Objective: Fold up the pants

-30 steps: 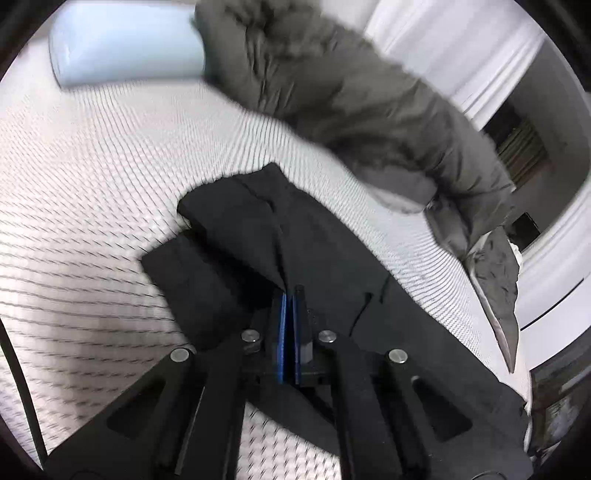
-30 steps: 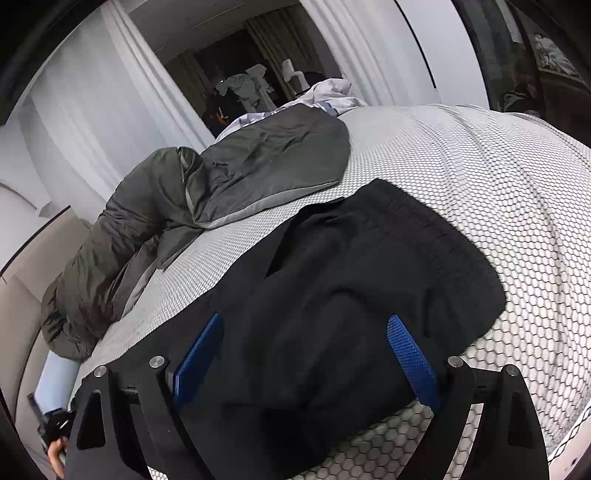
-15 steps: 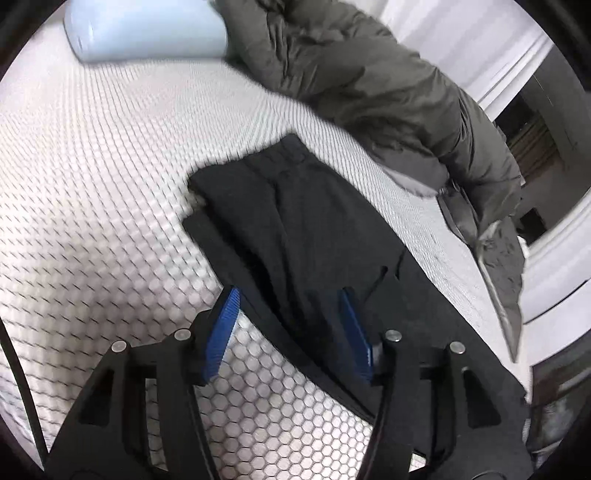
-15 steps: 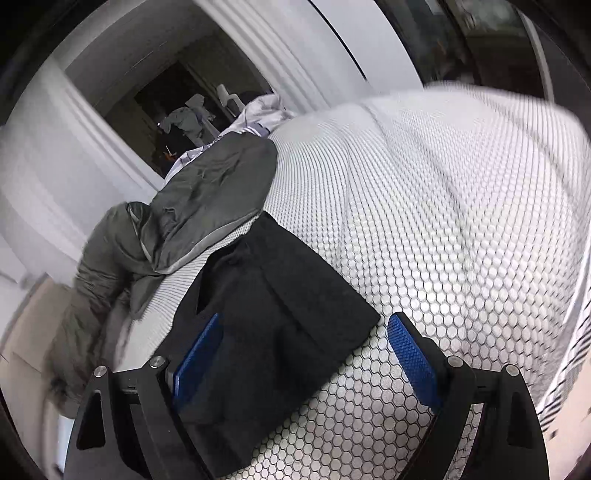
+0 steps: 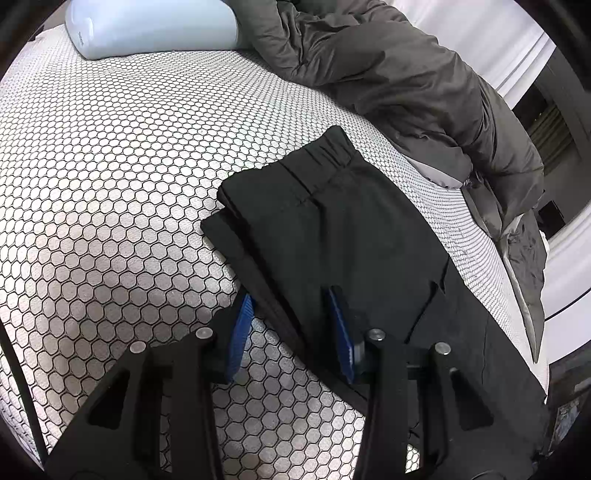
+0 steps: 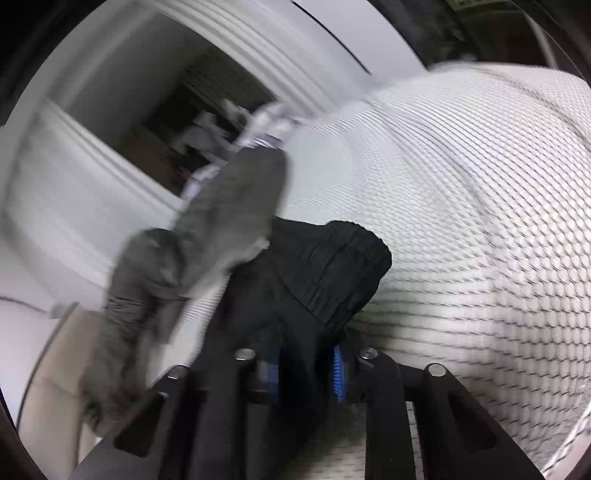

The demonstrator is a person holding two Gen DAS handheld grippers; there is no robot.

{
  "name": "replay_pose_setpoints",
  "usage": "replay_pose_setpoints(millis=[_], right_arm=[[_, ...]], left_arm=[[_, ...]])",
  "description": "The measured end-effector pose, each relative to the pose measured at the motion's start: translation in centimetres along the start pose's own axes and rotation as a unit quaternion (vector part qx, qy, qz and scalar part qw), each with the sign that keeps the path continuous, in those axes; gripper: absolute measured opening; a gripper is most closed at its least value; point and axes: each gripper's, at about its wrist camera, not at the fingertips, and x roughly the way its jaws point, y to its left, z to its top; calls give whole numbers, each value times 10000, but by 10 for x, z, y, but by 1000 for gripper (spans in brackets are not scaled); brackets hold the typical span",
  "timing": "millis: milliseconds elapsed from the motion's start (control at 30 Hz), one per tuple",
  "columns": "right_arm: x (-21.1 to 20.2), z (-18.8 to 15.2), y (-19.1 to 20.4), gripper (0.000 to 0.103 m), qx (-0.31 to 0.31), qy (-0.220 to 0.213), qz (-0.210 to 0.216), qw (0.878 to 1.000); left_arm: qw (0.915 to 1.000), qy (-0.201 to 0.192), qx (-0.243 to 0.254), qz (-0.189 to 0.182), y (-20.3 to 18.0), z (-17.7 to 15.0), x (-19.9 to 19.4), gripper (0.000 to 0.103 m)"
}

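Observation:
Black pants (image 5: 343, 229) lie folded lengthwise on the honeycomb-patterned bed cover (image 5: 129, 166), waistband toward the far side. My left gripper (image 5: 291, 328) is open, its blue pads straddling the near long edge of the pants without clamping them. In the blurred right wrist view, my right gripper (image 6: 306, 369) is shut on a bunch of the pants (image 6: 325, 266) and lifts that end, with an elastic band showing just past the fingers.
A grey duvet (image 5: 406, 85) is heaped along the far side of the bed, right beside the pants. A pale blue pillow (image 5: 155, 26) lies at the top left. White curtains (image 5: 491, 40) hang beyond the bed.
My left gripper let go of the pants and opened, then narrowed over their edge. My right gripper went from open to shut on the pants and swung quickly.

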Motion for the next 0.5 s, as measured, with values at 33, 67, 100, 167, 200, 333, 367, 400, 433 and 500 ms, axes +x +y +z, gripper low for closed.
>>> replay_pose_setpoints(millis=[33,67,100,167,200,333,367,400,433,500], right_arm=[[11,-1,-9,52,64,222,-278,9993],[19,-3,-21,51,245,422,-464,9977],[19,-4,-32,51,539,463,-249,9972],[3,0,-41,58,965,314,137,9947],[-7,2,-42,62,1068,198,244,9938],[-24,3,-42,71,995,20,311,9946],[-21,2,-42,71,1032,89,384,9939],[-18,1,-43,71,1075,179,441,9931],[-15,1,-43,71,1104,247,466,9925],[-12,2,-37,71,1059,341,451,9928]], left_arm=[[10000,16,8,4,-1,0,0,38],[10000,34,-29,-52,-1,1,-2,38],[9998,73,-109,-167,2,0,-6,38],[9979,152,-325,-546,7,-1,-15,39],[9970,177,-370,-660,8,-2,-17,39],[9929,433,-470,-1002,8,-4,-10,40],[9923,495,-474,-1032,6,-4,-7,41],[9924,501,-467,-1027,5,-3,-4,40],[9927,481,-428,-1020,3,-3,-1,40],[9940,379,-355,-959,0,-2,5,32]])
